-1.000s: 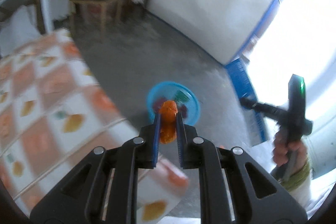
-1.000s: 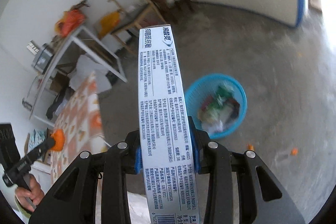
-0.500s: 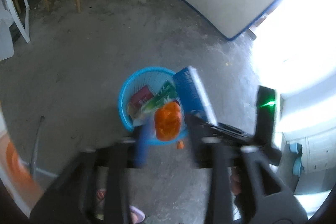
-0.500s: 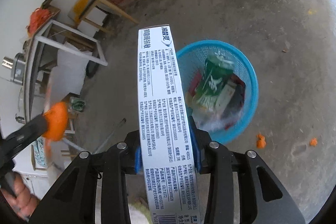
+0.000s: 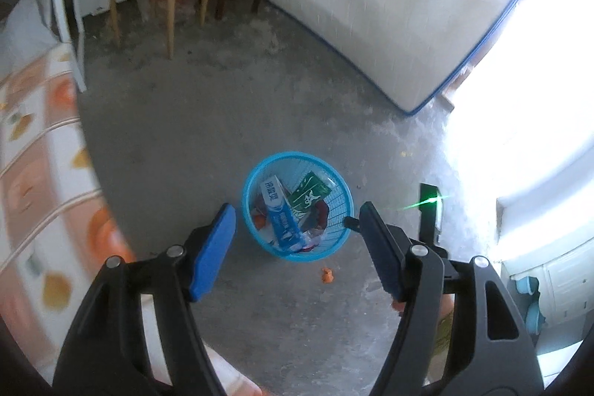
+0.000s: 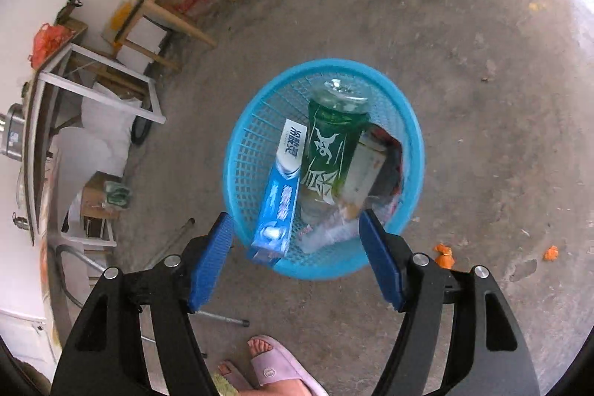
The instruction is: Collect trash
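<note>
both tongs (image 6: 295, 257) gape; toothpaste box (image 6: 278, 188) leans upright in basket (image 6: 415, 136).

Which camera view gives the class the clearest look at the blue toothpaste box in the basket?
The right wrist view. The toothpaste box fills much of the frame, its full length and print visible, leaning in the blue basket beside the green bottle. In the left wrist view the box is small and distant, its lower end sunk among other trash.

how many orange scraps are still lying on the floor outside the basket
3 show in the right wrist view: two orange scraps right of the blue basket, and a fainter one far off, upper right. Others may be hidden behind the basket or the fingers.
</note>
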`<state>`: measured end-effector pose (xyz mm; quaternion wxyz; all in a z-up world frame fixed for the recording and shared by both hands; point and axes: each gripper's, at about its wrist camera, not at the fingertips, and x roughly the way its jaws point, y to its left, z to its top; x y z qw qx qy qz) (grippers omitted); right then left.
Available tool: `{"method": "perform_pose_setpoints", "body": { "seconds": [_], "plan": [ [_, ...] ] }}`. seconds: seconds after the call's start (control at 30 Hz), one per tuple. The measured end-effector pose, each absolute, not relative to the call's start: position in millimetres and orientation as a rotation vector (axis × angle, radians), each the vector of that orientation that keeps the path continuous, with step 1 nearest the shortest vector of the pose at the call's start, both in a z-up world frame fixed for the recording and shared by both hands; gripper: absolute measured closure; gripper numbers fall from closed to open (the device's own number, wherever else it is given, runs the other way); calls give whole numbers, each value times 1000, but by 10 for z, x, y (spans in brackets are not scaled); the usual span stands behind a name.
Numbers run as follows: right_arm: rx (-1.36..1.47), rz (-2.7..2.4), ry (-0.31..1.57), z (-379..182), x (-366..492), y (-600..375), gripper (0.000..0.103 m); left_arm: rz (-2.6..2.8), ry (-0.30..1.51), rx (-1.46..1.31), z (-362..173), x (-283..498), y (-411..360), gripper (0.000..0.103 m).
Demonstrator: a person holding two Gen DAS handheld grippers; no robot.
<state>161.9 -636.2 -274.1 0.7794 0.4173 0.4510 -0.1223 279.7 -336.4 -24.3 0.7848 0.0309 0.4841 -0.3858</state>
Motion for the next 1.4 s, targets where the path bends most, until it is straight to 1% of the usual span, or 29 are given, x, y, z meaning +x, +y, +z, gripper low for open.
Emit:
{"method": "perform_pose_setpoints", "body": {
  "seconds": [0.07,0.1,0.2,0.23,0.27,0.3,0.37,0.47,0.67,0.83,1.03,1.13,1.27,1.4],
  "plan": [
    [874,-240,943,-2461,1455,-6244,35,-828,999,58,-82,2591,-3083,36],
    [853,-214,922,-2286,1370,-6152,34,-828,976,59,-24,2491,-2981,32],
    [755,-143,868,-1769,1138,-5801,33,-799,898,74,133,2127,-2606,26],
    [727,-127,853,-1645,1087,-5701,26,-794,883,73,156,2038,-2529,25],
    [686,-104,827,-1465,1011,-5554,22,-779,867,69,177,1917,-2407,22],
    [639,-86,802,-1289,938,-5396,20,-759,856,59,193,1821,-2304,20],
    [560,-65,771,-1031,823,-5139,14,-723,837,23,210,1623,-2079,18],
    [458,-46,742,-755,712,-4764,9,-604,800,-27,239,1363,-1696,14],
    [322,41,806,-529,864,-4088,8,-412,749,-135,264,1108,-1133,11],
    [236,45,720,-150,756,-3593,8,-318,744,-186,236,910,-783,9],
    [129,-42,627,168,550,-3115,7,-185,775,-151,203,716,-594,9],
    [97,-75,585,275,439,-2981,7,-136,748,-91,236,610,-595,9],
    [76,-109,537,370,350,-2875,7,-98,718,-22,288,504,-599,9],
    [61,-122,524,393,282,-2794,7,-96,707,-30,308,483,-571,9]
  ]
}}
